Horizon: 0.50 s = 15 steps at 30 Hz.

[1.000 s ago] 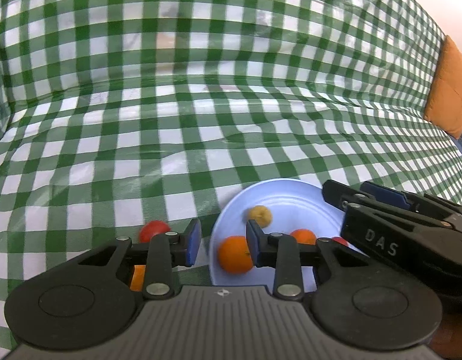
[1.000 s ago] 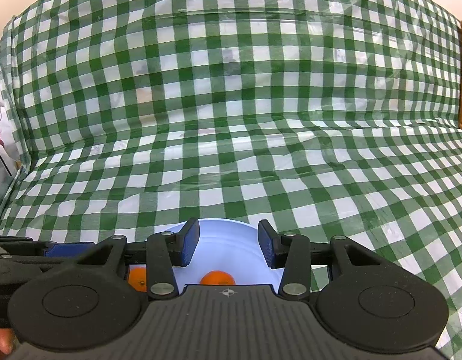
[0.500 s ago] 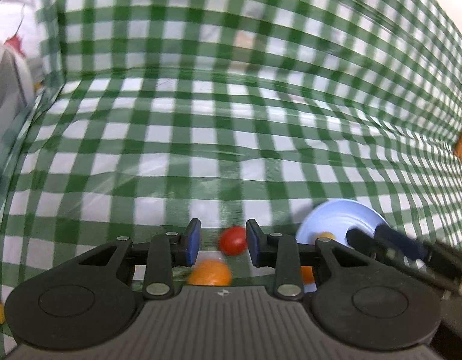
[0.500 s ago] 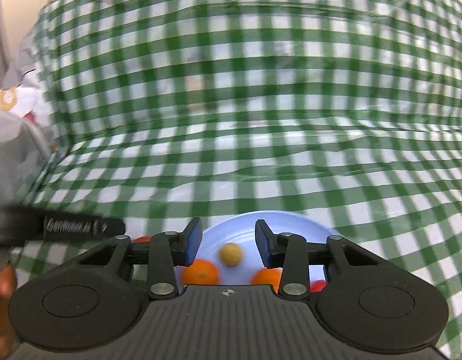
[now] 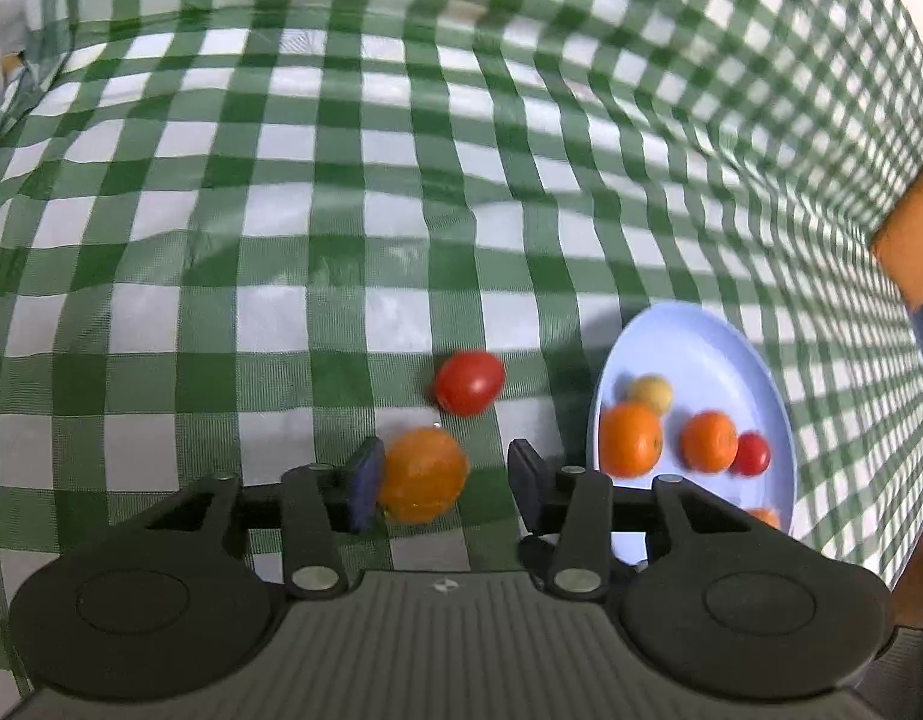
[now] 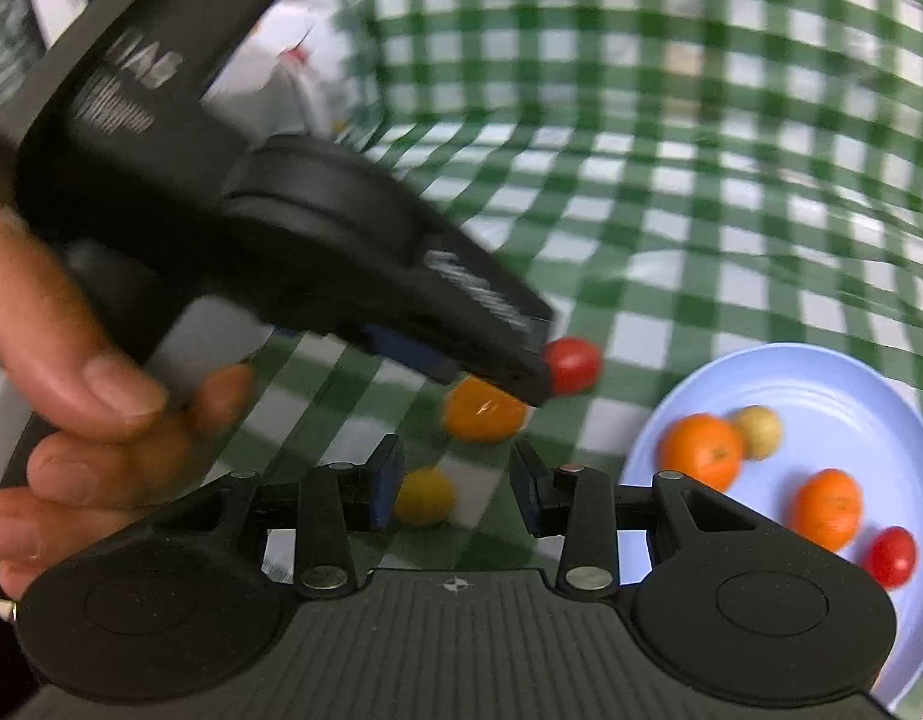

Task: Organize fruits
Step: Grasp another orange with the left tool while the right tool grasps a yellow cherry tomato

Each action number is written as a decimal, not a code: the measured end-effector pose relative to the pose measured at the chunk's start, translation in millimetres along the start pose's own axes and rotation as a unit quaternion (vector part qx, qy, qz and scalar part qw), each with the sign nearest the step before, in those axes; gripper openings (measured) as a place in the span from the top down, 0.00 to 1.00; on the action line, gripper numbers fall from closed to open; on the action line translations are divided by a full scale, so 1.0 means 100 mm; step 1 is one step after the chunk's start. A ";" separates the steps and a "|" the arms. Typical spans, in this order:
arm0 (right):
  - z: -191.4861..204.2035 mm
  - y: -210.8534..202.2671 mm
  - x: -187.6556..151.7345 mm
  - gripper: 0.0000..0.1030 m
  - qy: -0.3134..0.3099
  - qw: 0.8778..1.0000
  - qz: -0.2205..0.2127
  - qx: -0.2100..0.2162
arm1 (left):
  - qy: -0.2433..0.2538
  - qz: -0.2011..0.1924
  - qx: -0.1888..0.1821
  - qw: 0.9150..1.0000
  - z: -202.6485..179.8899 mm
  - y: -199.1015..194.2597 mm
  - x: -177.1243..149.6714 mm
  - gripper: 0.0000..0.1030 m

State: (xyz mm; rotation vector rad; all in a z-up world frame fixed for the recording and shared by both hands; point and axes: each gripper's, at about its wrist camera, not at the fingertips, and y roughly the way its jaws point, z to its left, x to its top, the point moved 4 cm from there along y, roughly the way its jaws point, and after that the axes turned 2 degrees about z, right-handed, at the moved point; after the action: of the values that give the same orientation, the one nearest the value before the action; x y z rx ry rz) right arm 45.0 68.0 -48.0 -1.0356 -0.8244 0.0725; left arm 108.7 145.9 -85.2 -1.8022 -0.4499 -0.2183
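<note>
I am looking at a loose orange (image 5: pixel 424 474) lying on the green-checked cloth (image 5: pixel 317 228) covering the bench, sitting between the fingers of my left tool (image 5: pixel 442 483). That tool's jaws are opening; the orange is close against the left pad, possibly touching it, with a clear gap on the right side, so nothing is clamped. Just beyond the orange, a red tomato (image 5: pixel 468 383) is lying on the cloth, apart from it.

To the right, a pale blue plate (image 5: pixel 701 336) is holding two oranges (image 5: pixel 630 439), a small yellowish fruit (image 5: pixel 652 393) and a small red tomato (image 5: pixel 751 453), with a sliver of another orange fruit at its near edge.

From the right wrist view, my right tool (image 6: pixel 455 489) is standing with its jaws apart and gripping nothing; a small yellow fruit (image 6: pixel 424 495) is lying on the cloth between them, near the left pad. A hand (image 6: pixel 71 384) is holding the left tool's black body, whose tip is hanging over the loose orange and the tomato.
</note>
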 end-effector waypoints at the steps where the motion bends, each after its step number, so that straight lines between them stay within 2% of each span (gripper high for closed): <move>1: 0.03 0.03 -0.01 0.60 -0.007 1.000 0.005 0.002 | 0.005 -0.001 0.005 1.000 0.00 0.01 -0.01 0.50; 5: 0.09 0.15 -0.04 0.60 -0.013 1.000 0.018 0.005 | 0.004 0.014 0.009 1.000 0.06 0.08 -0.06 0.51; 8: 0.11 0.23 -0.04 0.60 -0.012 1.000 0.025 0.010 | 0.012 0.019 0.018 1.000 0.07 0.12 -0.08 0.62; 10: 0.14 0.27 -0.04 0.60 -0.019 0.999 0.028 0.009 | 0.002 0.011 0.022 1.000 0.10 0.10 -0.06 0.65; 13: 0.18 0.36 0.01 0.71 -0.034 0.999 0.034 0.009 | -0.008 -0.005 0.036 0.999 0.16 0.02 -0.01 0.65; 15: 0.17 0.34 0.03 0.71 -0.033 0.999 0.027 0.004 | -0.009 -0.013 0.053 0.998 0.19 -0.01 0.02 0.65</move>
State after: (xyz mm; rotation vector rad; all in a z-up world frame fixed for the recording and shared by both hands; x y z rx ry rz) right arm 47.1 99.6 -69.1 -1.0525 -0.8559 0.1562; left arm 108.5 164.5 -88.3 -1.6961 -0.4882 -0.1929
